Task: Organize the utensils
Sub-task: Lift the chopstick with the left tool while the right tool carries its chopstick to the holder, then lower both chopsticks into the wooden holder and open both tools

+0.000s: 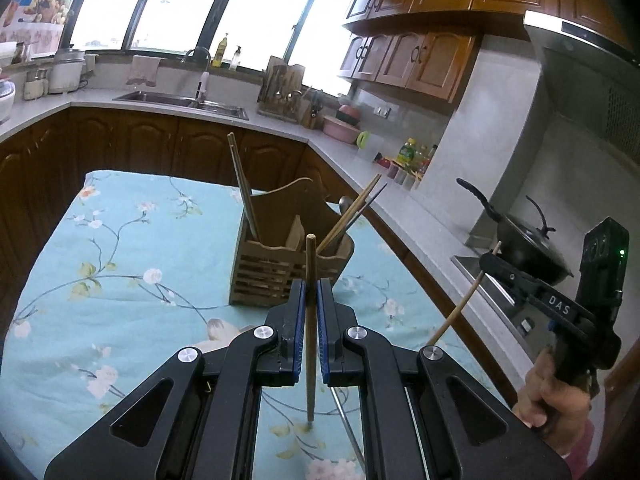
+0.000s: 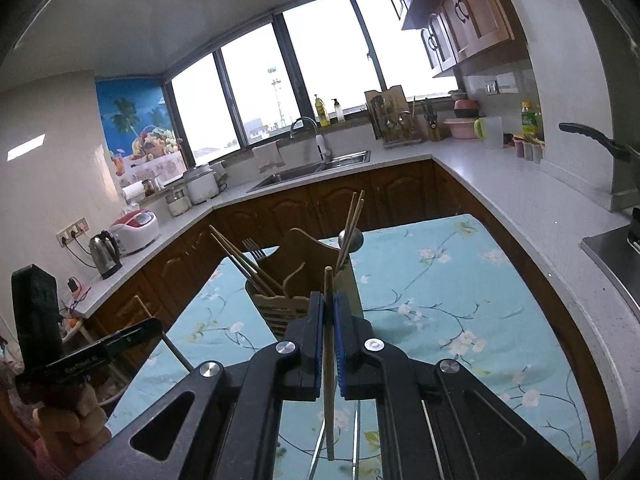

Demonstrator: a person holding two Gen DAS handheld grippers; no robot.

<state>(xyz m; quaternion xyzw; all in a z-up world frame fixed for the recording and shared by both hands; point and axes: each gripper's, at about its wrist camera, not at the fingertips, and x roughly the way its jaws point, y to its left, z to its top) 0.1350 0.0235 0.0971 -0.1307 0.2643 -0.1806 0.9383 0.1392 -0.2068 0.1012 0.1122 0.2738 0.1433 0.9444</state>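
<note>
while clamped, left tool (image 1: 311, 292) grips chopstick (image 1: 310, 264)

Holder (image 1: 280, 264) base behind tool (image 1: 311, 292)

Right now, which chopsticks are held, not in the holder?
Two: one chopstick clamped upright in the left gripper, another in the right gripper.

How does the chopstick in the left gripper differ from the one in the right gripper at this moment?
The left gripper clamps its chopstick near the upper end, leaving a short stub above and a long stretch hanging below. The right gripper holds its chopstick likewise, yet the left wrist view shows that one tilted, while the left one stands about upright. The left one looks darker brown, the right one paler. Both are wooden, held above the floral tablecloth near the wooden holder.
</note>
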